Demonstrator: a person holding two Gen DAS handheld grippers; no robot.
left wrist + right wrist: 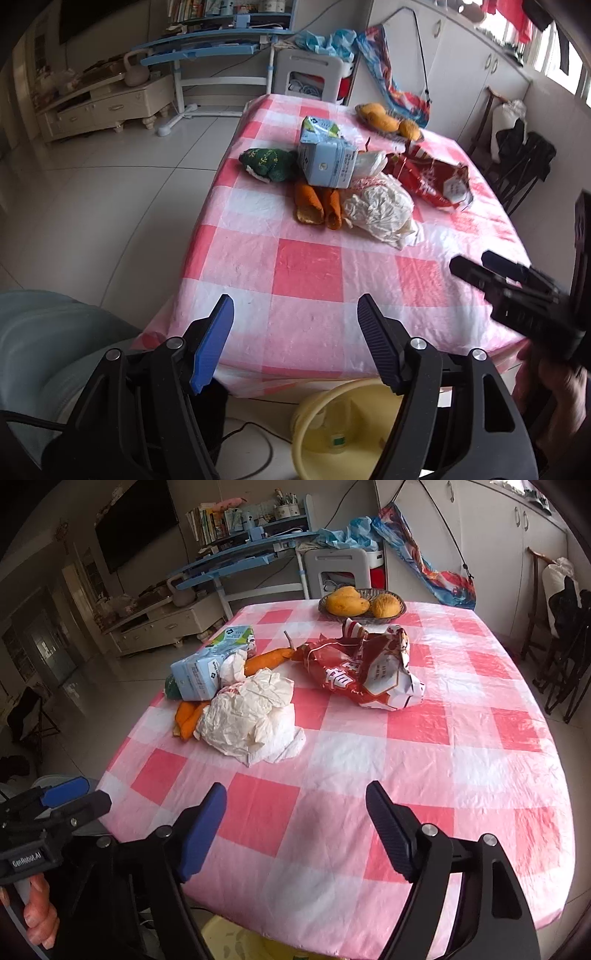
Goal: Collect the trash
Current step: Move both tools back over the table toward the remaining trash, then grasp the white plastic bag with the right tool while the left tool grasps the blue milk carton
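The crumpled white paper wad beside the blue milk carton looks light and squashy; pinch its puffy top. Both hand-held grippers, left and right, are spread wide and hold nothing.

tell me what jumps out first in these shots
The pink-and-white checked tablecloth dominates both views. At its middle sits a heap of rubbish: a red snack bag, crumpled white paper and a pale blue carton. Behind it, a basket of mangoes stands at the far edge.
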